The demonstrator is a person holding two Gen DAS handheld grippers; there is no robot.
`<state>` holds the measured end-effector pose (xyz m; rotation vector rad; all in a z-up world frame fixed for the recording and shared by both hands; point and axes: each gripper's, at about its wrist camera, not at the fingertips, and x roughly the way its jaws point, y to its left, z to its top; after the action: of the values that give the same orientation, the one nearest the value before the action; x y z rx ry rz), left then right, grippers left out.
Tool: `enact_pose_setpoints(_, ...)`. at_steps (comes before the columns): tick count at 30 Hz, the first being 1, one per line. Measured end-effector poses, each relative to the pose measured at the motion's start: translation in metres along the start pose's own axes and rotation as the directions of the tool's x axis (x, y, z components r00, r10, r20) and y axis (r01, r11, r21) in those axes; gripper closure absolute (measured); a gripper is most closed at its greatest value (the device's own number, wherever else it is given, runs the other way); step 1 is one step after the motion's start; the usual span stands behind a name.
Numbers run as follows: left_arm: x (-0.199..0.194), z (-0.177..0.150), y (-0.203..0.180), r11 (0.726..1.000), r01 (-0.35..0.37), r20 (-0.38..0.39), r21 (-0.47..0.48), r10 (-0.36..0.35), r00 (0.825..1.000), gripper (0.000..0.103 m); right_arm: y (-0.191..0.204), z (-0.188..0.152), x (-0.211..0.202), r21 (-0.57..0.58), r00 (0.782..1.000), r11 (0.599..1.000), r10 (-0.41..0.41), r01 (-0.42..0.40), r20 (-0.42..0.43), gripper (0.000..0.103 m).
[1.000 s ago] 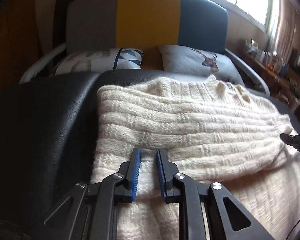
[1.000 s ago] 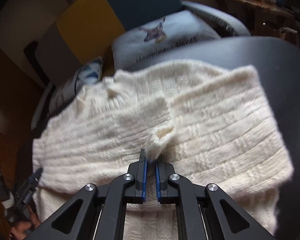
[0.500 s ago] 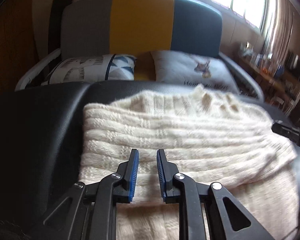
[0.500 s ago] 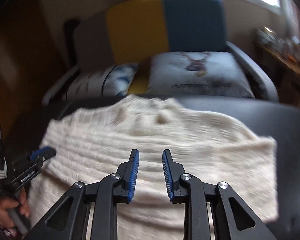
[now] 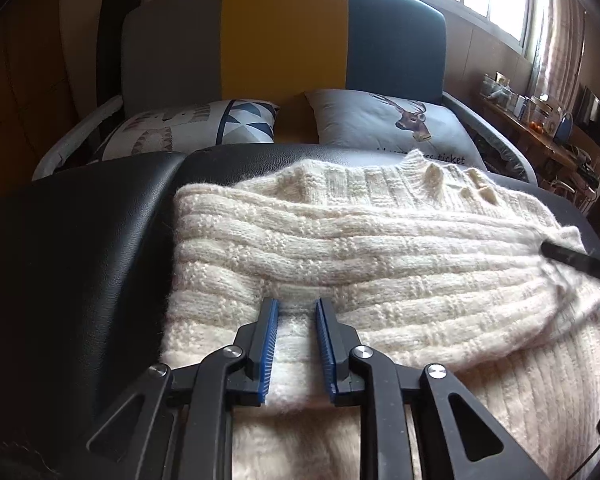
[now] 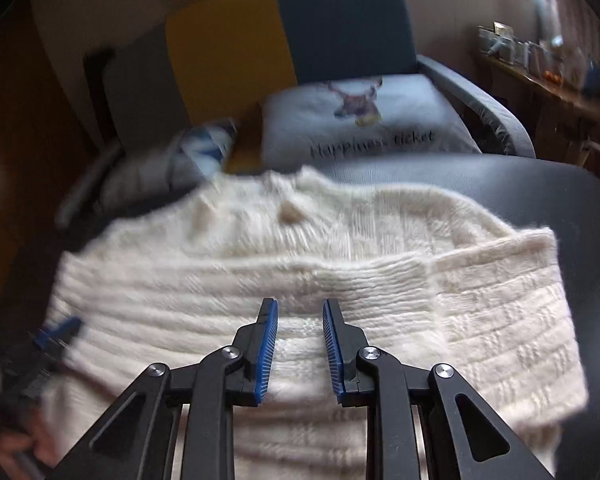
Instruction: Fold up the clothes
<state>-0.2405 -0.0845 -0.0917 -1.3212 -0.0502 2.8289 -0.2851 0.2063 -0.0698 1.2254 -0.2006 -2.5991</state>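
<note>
A thick cream knitted sweater (image 5: 380, 264) lies partly folded on a black padded surface (image 5: 80, 240). Your left gripper (image 5: 296, 344) and right gripper (image 6: 300, 348) hover over it, jaws parted, holding nothing. It looks soft, bulky and floppy; grasp a folded edge.

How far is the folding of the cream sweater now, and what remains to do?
Done: the cream sweater lies on the black surface with an upper part folded over its body. In hand: nothing; the left gripper and right gripper are open over it. Left, probably: folding the lower part that lies nearest the cameras.
</note>
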Motion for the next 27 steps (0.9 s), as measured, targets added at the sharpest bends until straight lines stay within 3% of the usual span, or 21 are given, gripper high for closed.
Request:
enact_pose_setpoints(4,-0.007,-0.012,-0.001,0.999,-0.038,0.011,0.014,0.037,0.999,0.082,-0.001,-0.008,0.0,-0.05,0.998,0.998,-0.034,0.032,-0.05,0.08)
enact_pose_setpoints(6,-0.007,-0.013,0.001,0.999,-0.033,0.008,0.014,0.033,0.999,0.082,-0.013,-0.017,0.007,-0.02,0.992,0.995,-0.1,0.098,-0.077,0.081)
enact_pose_setpoints(12,-0.004,-0.013,0.005,0.999,-0.021,-0.013,0.037,0.022,1.0,0.081,-0.017,-0.024,0.012,-0.045,0.986,0.987,-0.154,0.152,-0.059,0.083)
enact_pose_setpoints(15,-0.018,-0.016,-0.002,0.997,-0.042,-0.017,0.07,0.043,0.999,0.081,-0.012,-0.021,-0.002,0.002,0.987,0.989,-0.147,0.147,-0.07,0.081)
enact_pose_setpoints(17,-0.033,-0.024,-0.007,0.997,-0.028,-0.016,0.073,0.029,0.999,0.081,-0.003,-0.026,-0.019,0.001,0.995,0.997,-0.082,0.082,-0.05,0.081)
enact_pose_setpoints(20,-0.047,-0.044,-0.019,0.997,0.007,-0.043,0.071,-0.004,0.999,0.081,0.017,-0.043,-0.031,-0.07,0.994,0.995,-0.071,0.065,-0.082,0.081)
enact_pose_setpoints(23,-0.054,-0.063,-0.032,0.997,0.018,-0.069,0.073,-0.013,0.998,0.081,0.028,-0.064,-0.03,-0.093,0.99,0.993,-0.077,0.067,-0.115,0.081)
enact_pose_setpoints(27,-0.056,-0.077,-0.04,0.997,-0.012,-0.046,0.076,0.015,0.999,0.081,0.016,-0.082,-0.022,-0.048,0.987,0.995,-0.097,0.092,-0.126,0.081)
